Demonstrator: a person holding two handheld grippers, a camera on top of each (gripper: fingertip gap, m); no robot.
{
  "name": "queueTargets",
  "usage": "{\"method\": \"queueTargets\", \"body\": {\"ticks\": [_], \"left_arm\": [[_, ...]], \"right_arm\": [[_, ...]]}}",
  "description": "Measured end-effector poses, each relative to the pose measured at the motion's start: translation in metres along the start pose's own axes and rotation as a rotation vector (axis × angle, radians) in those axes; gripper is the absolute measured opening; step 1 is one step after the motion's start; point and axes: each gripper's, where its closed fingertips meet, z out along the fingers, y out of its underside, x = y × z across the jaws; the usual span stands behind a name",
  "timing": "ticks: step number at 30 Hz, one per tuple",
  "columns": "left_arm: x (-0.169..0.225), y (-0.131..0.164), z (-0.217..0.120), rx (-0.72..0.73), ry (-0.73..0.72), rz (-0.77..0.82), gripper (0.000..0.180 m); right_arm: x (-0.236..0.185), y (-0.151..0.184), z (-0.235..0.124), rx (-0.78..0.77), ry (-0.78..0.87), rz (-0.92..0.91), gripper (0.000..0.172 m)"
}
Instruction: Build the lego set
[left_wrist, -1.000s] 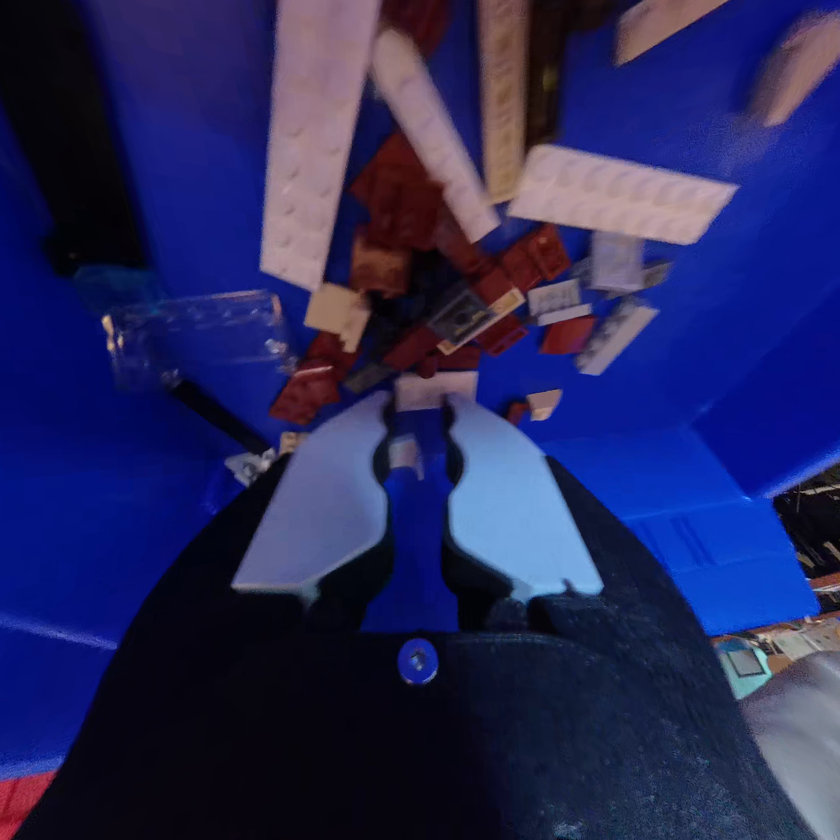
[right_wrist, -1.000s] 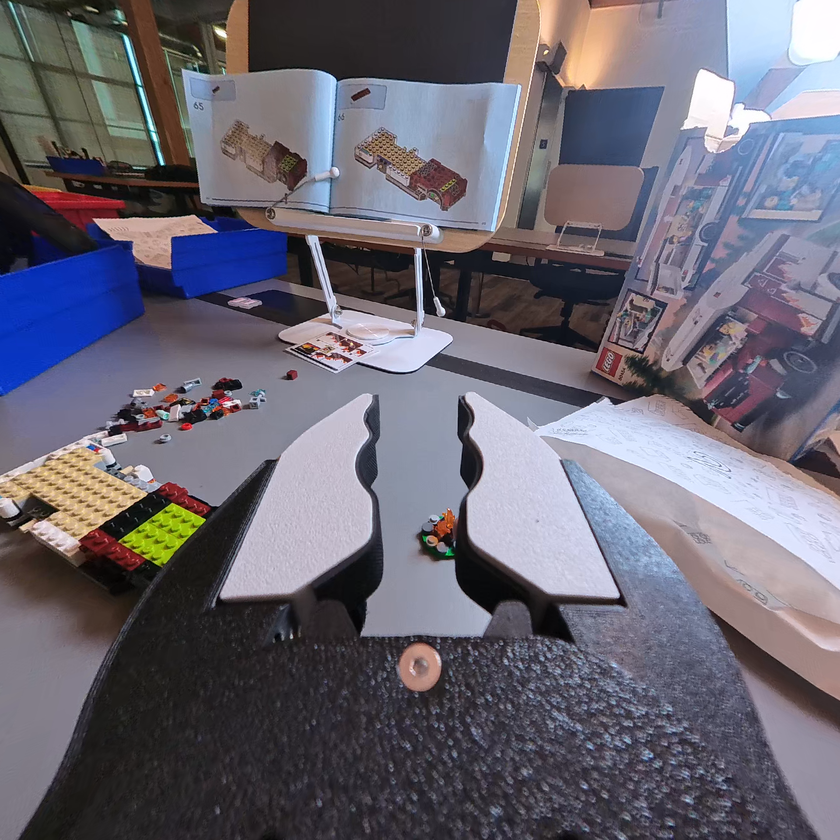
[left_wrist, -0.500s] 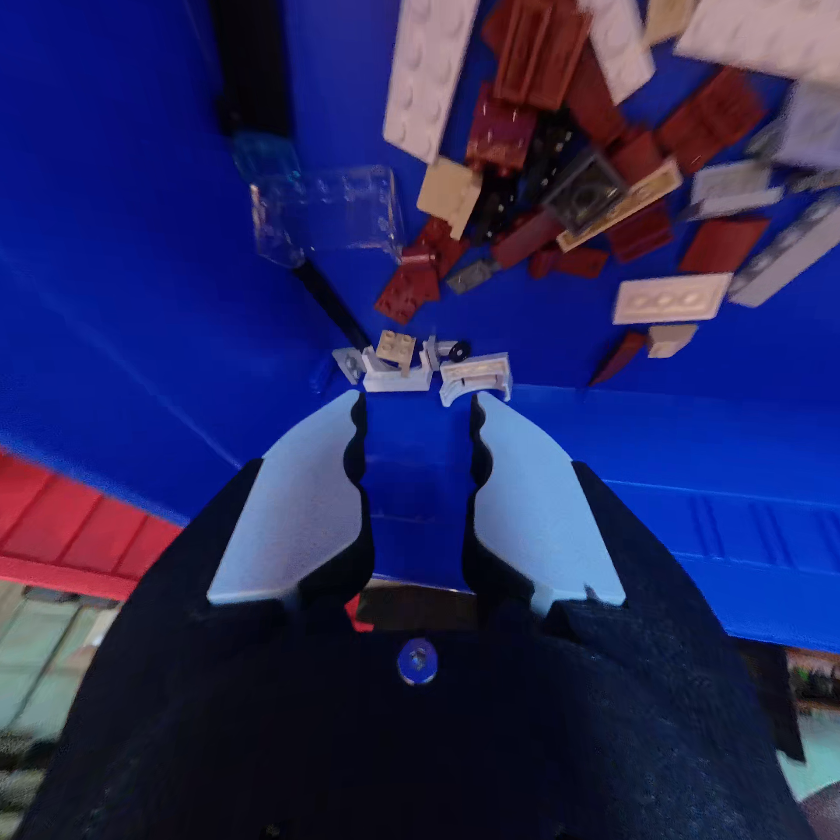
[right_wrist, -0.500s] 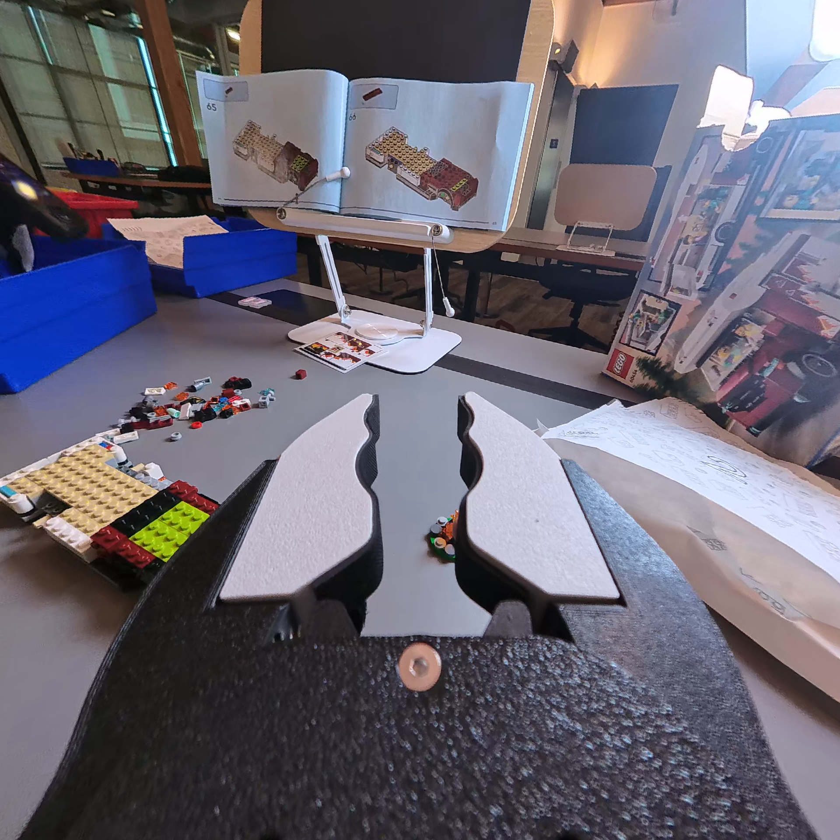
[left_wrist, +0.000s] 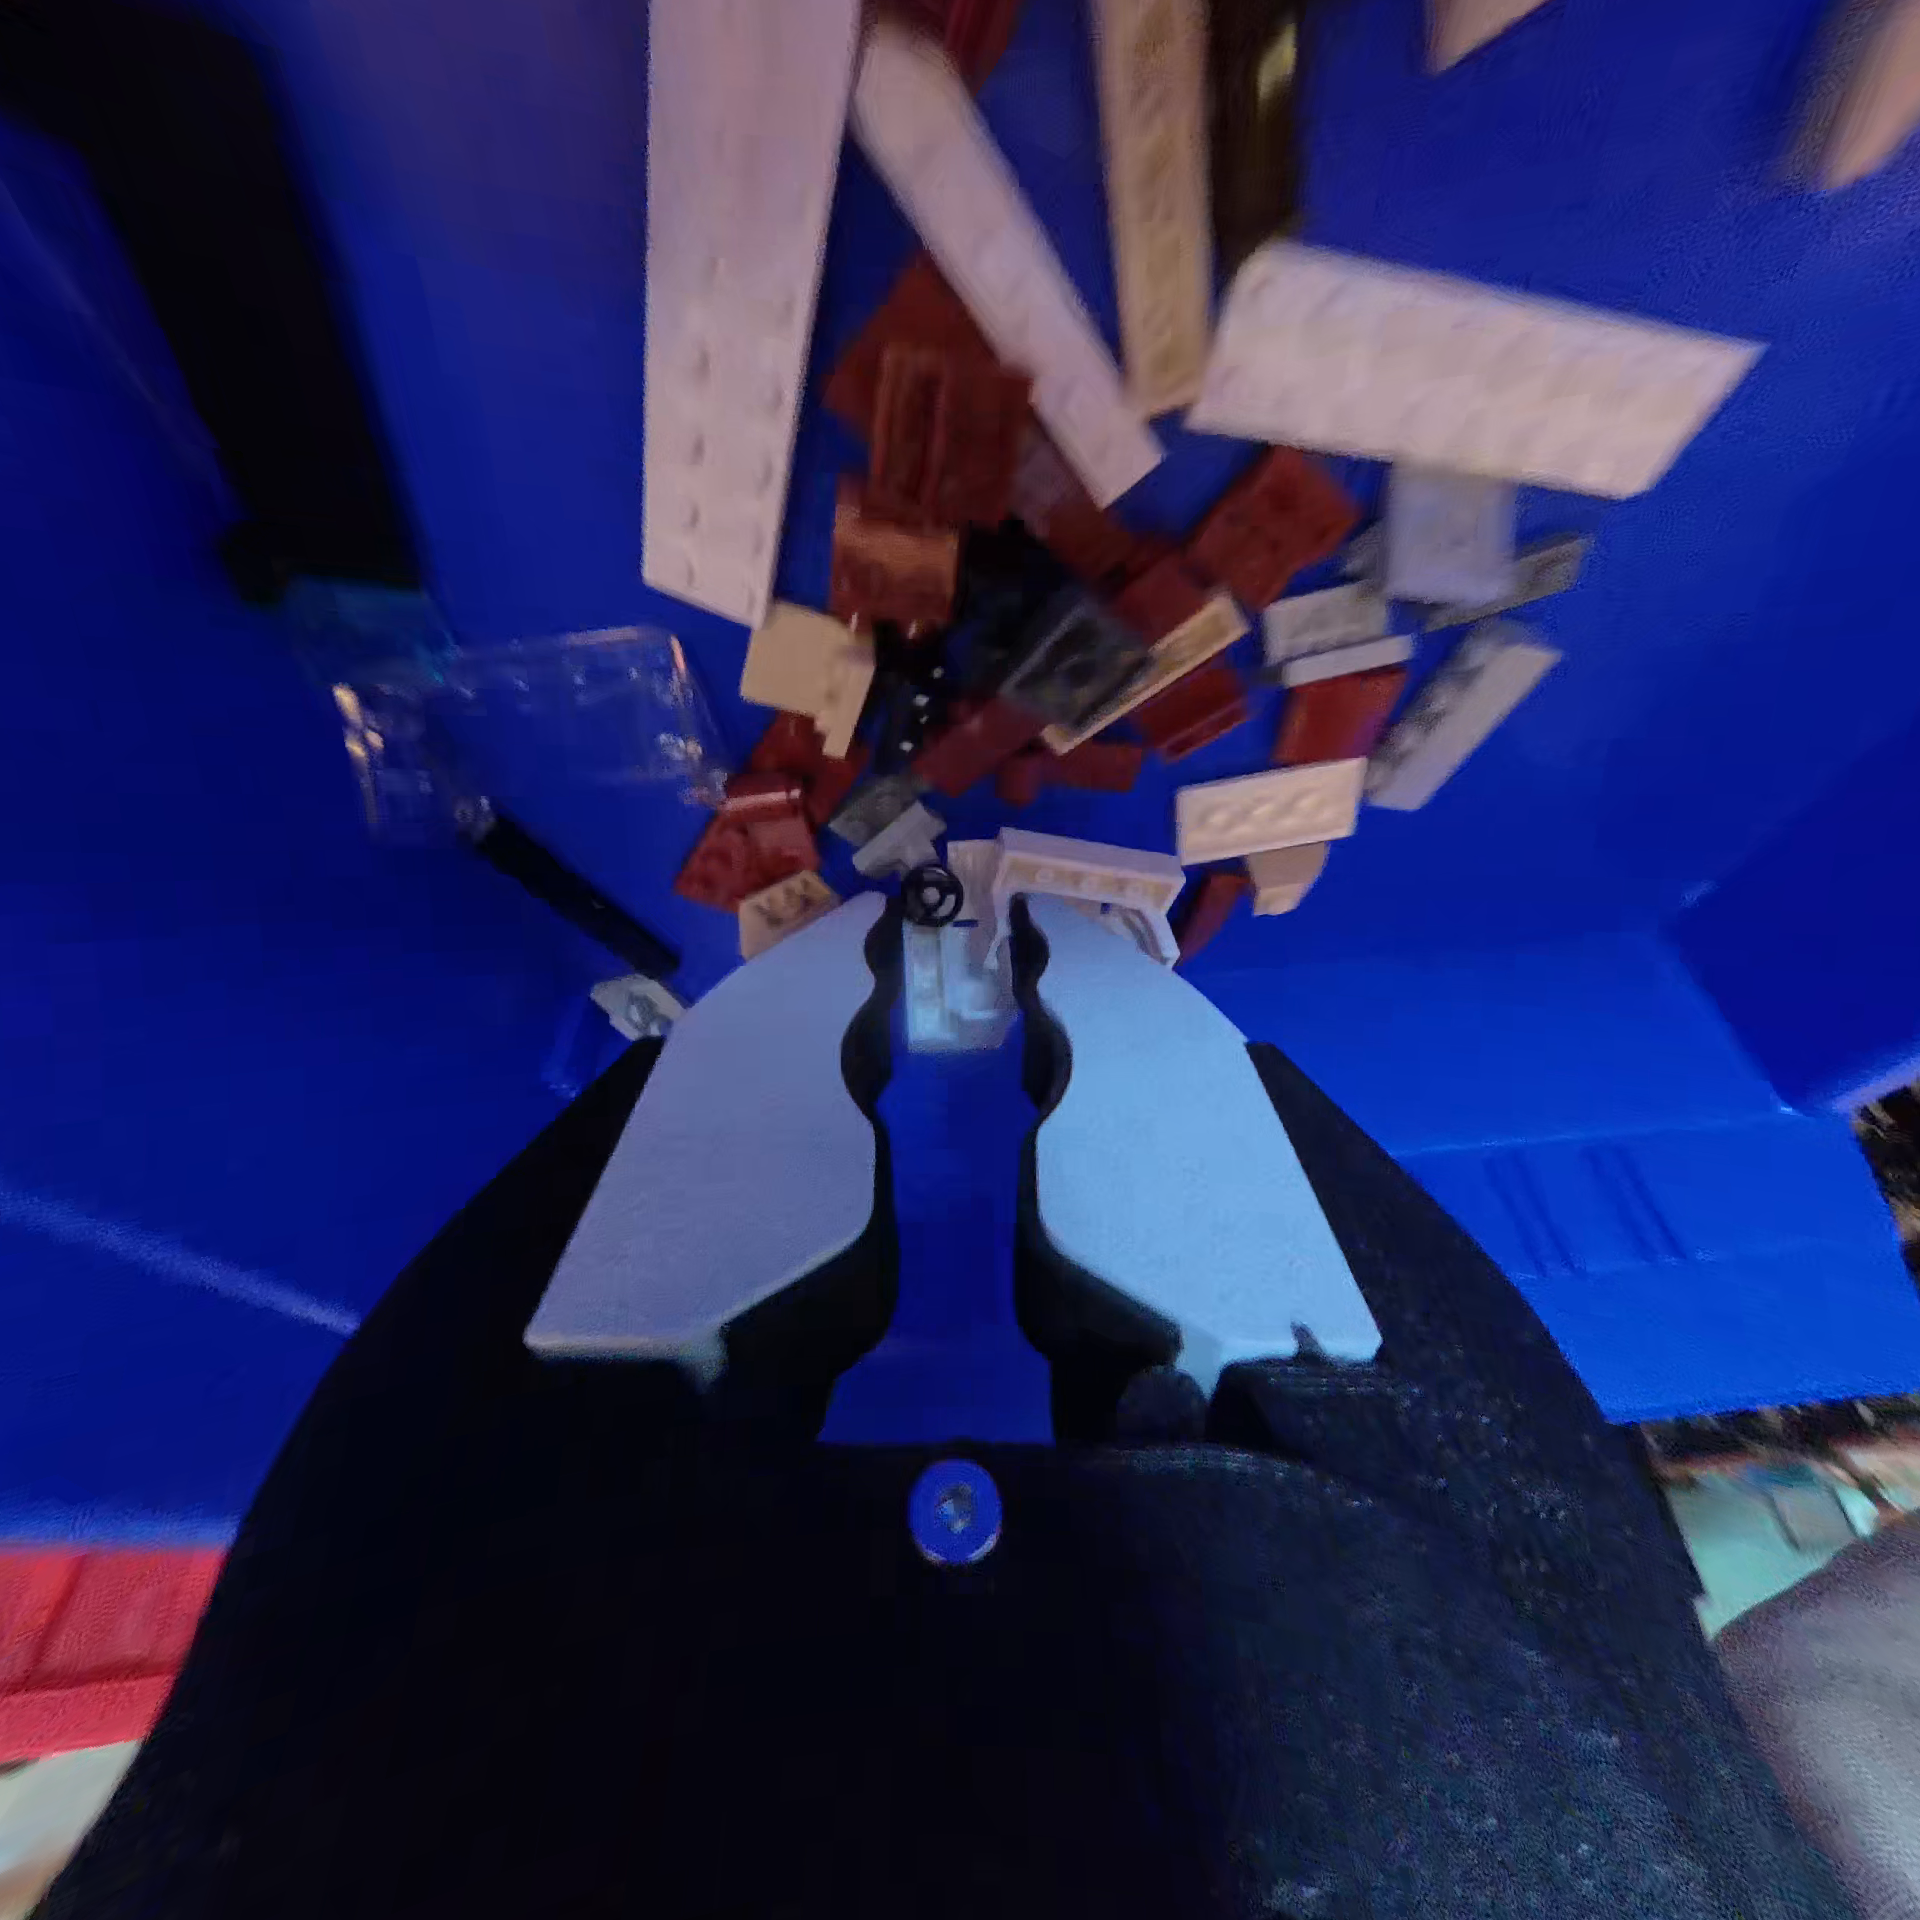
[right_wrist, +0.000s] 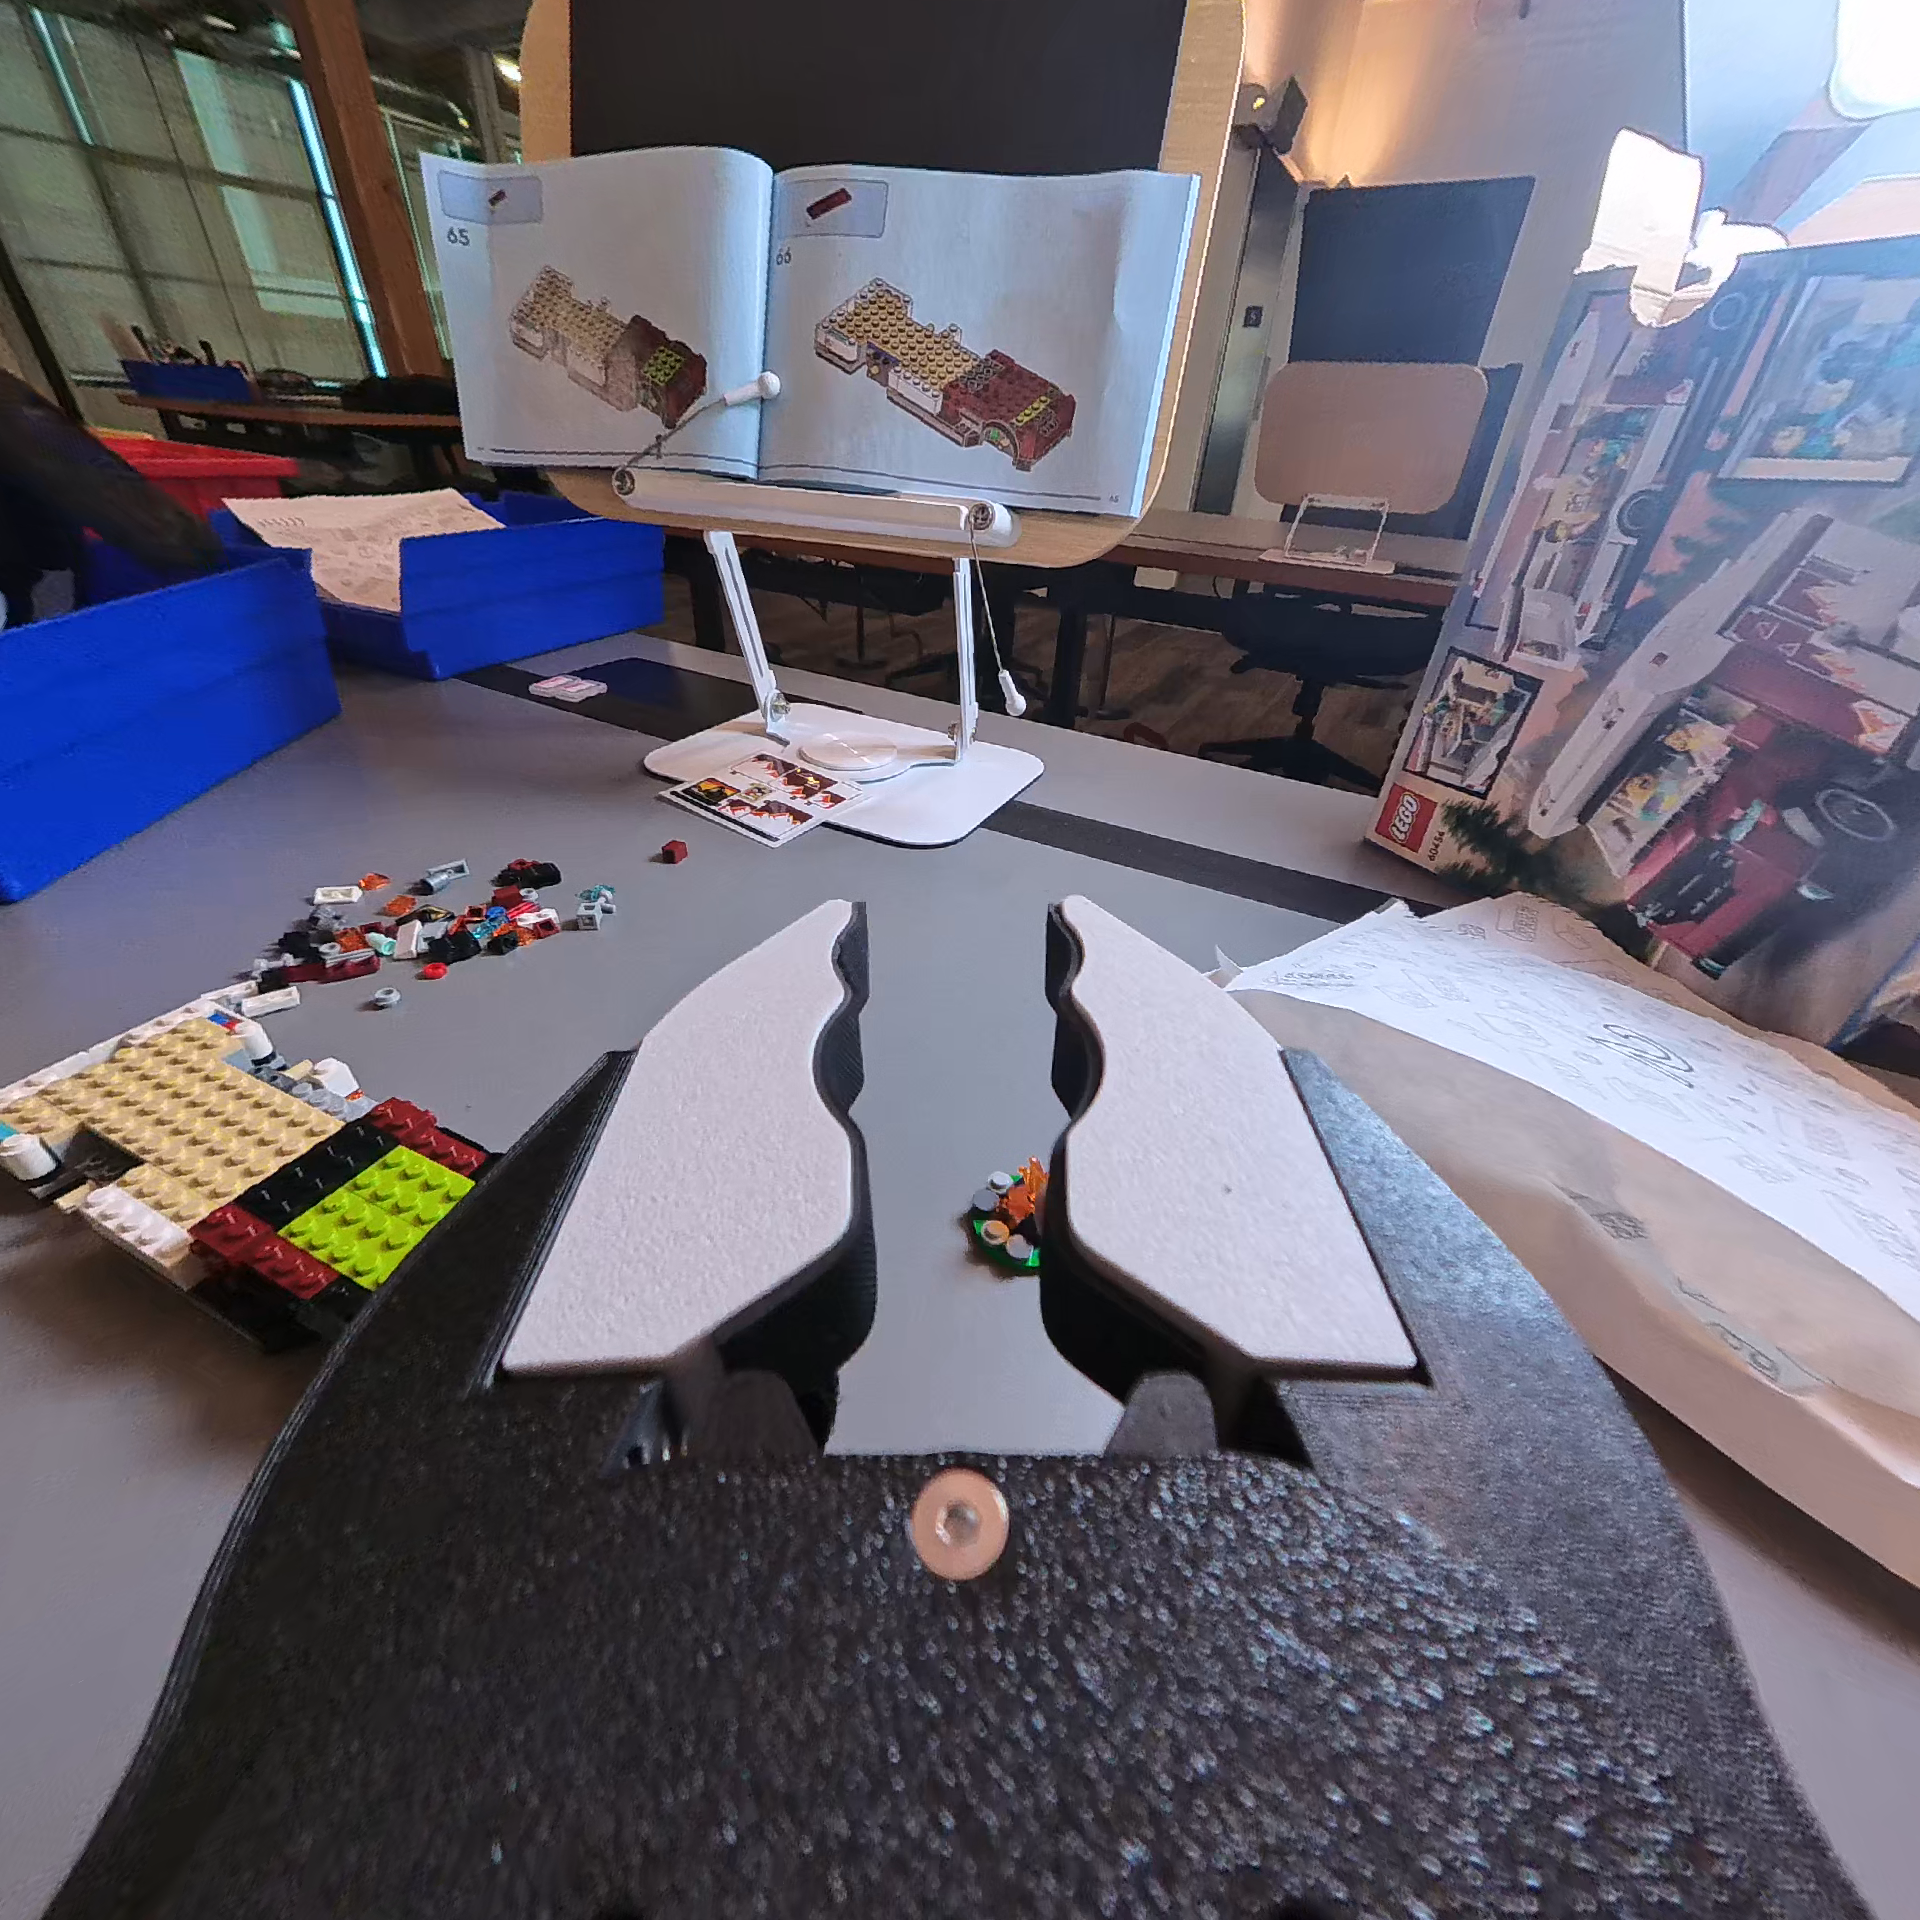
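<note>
My left gripper (left_wrist: 954, 935) is down inside a blue bin (left_wrist: 1558, 1195), at the near edge of a heap of loose bricks. Its pads are shut on a small white brick piece (left_wrist: 951, 987). A white arch piece (left_wrist: 1086, 883) lies against the right fingertip, and a tiny black wheel-shaped piece (left_wrist: 932, 894) sits just ahead of the tips. My right gripper (right_wrist: 956, 935) is open and empty above the grey table (right_wrist: 520, 790). A small green and orange piece (right_wrist: 1008, 1216) lies on the table below, beside its right finger (right_wrist: 1195, 1143).
The bin holds long white plates (left_wrist: 738, 312), dark red bricks (left_wrist: 1278, 530) and a clear piece (left_wrist: 551, 717). On the table are a partly built tan, red and lime model (right_wrist: 229, 1164), scattered small parts (right_wrist: 447, 925), a booklet on a stand (right_wrist: 821, 322), a paper bag (right_wrist: 1610, 1143), a set box (right_wrist: 1714, 582) and blue bins (right_wrist: 156, 707).
My left gripper opened and pulled back toward the bin's near wall, then moved forward and shut on the small white piece. The right gripper stayed open and barely moved.
</note>
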Motion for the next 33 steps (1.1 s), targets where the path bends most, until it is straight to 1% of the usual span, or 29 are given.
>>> {"method": "queueTargets", "body": {"ticks": [2, 5, 9, 12, 13, 16, 19, 20, 21, 23, 25, 26, 28, 29, 30, 33], "left_arm": [[0.001, -0.011, -0.016, 0.091, -0.031, 0.028, 0.023], [-0.004, -0.018, -0.036, 0.188, -0.077, 0.009, 0.031], [-0.018, -0.006, -0.043, 0.171, -0.156, -0.011, 0.036], [-0.021, -0.011, -0.040, 0.212, -0.173, -0.011, 0.039], [-0.020, -0.015, -0.038, 0.234, -0.167, -0.008, 0.039], [-0.006, -0.027, -0.026, 0.278, -0.085, 0.016, 0.048], [0.008, -0.031, -0.012, 0.258, -0.013, 0.044, 0.053], [0.012, -0.030, -0.008, 0.243, 0.004, 0.049, 0.052], [0.012, -0.027, -0.004, 0.223, 0.003, 0.051, 0.046], [0.014, -0.018, 0.001, 0.179, 0.012, 0.057, 0.028], [0.012, -0.005, 0.005, 0.124, -0.006, 0.051, 0.005], [0.009, 0.004, 0.006, 0.082, -0.024, 0.042, 0.001], [0.003, 0.019, 0.005, 0.018, -0.064, 0.017, 0.001], [-0.001, 0.019, 0.001, 0.033, -0.095, 0.016, 0.007], [-0.004, 0.014, -0.003, 0.074, -0.116, 0.014, 0.017], [0.002, -0.017, -0.017, 0.277, -0.098, 0.019, 0.039]], "right_arm": [[-0.002, 0.001, 0.001, -0.004, -0.006, -0.003, 0.033], [-0.003, 0.000, 0.000, -0.001, -0.008, -0.007, 0.033], [-0.001, -0.003, -0.002, 0.011, -0.001, -0.004, 0.033], [-0.002, -0.004, -0.003, 0.013, -0.002, -0.006, 0.033], [-0.002, -0.004, -0.002, 0.012, -0.002, -0.007, 0.033], [-0.002, -0.004, -0.002, 0.011, -0.002, -0.008, 0.033], [-0.001, -0.003, -0.002, 0.009, 0.002, -0.006, 0.033], [-0.001, -0.003, -0.002, 0.008, 0.003, -0.006, 0.033], [-0.001, -0.002, -0.002, 0.007, 0.004, -0.006, 0.033], [-0.001, -0.002, -0.002, 0.004, 0.003, -0.006, 0.033], [-0.001, -0.001, -0.001, 0.002, 0.002, -0.006, 0.033], [-0.001, -0.001, -0.001, 0.001, 0.002, -0.005, 0.033], [-0.002, -0.001, -0.001, 0.000, 0.000, -0.005, 0.033], [-0.002, -0.001, -0.001, 0.001, 0.000, -0.006, 0.033], [-0.002, -0.001, -0.001, 0.001, 0.000, -0.006, 0.033], [-0.002, -0.001, -0.001, 0.002, -0.001, -0.006, 0.033]]}}
